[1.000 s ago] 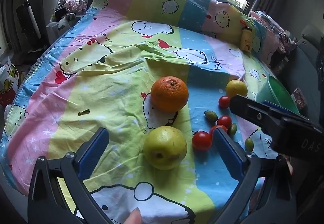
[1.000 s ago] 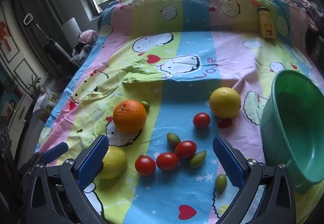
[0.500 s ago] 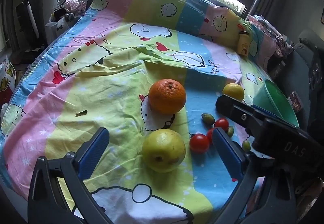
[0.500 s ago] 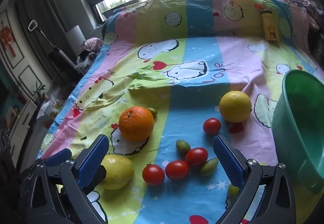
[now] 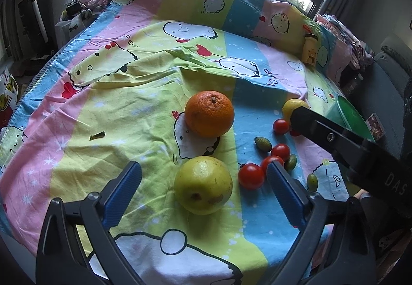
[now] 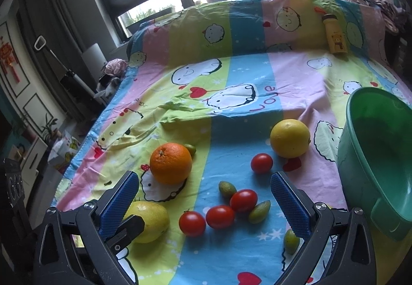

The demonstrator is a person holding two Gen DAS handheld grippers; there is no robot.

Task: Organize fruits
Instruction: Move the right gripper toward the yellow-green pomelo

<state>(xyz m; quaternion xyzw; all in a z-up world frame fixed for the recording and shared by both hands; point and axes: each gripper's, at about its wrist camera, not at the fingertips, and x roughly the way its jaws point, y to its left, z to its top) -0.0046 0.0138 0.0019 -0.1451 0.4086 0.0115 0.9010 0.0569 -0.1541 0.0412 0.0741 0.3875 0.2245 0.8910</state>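
Fruit lies on a striped cartoon sheet. An orange (image 5: 209,113) (image 6: 171,163) sits in the middle. A yellow-green pear (image 5: 203,185) (image 6: 147,221) lies nearest, between the open jaws of my left gripper (image 5: 203,192). A yellow citrus (image 6: 290,138) lies to the right. Red cherry tomatoes (image 6: 220,216) (image 5: 251,176) and small green olive-like fruits (image 6: 259,208) are scattered between them. My right gripper (image 6: 204,201) is open and empty above the tomatoes. A green basin (image 6: 378,156) stands at the right.
A yellow bottle (image 6: 334,33) stands at the back right against the raised sheet. The right gripper's black body (image 5: 347,145) crosses the left wrist view at right. Clutter and furniture lie beyond the left edge of the sheet.
Both grippers have drawn back and risen a little, so the fruit appears slightly farther and lower. No fruit has moved. Both stay open.
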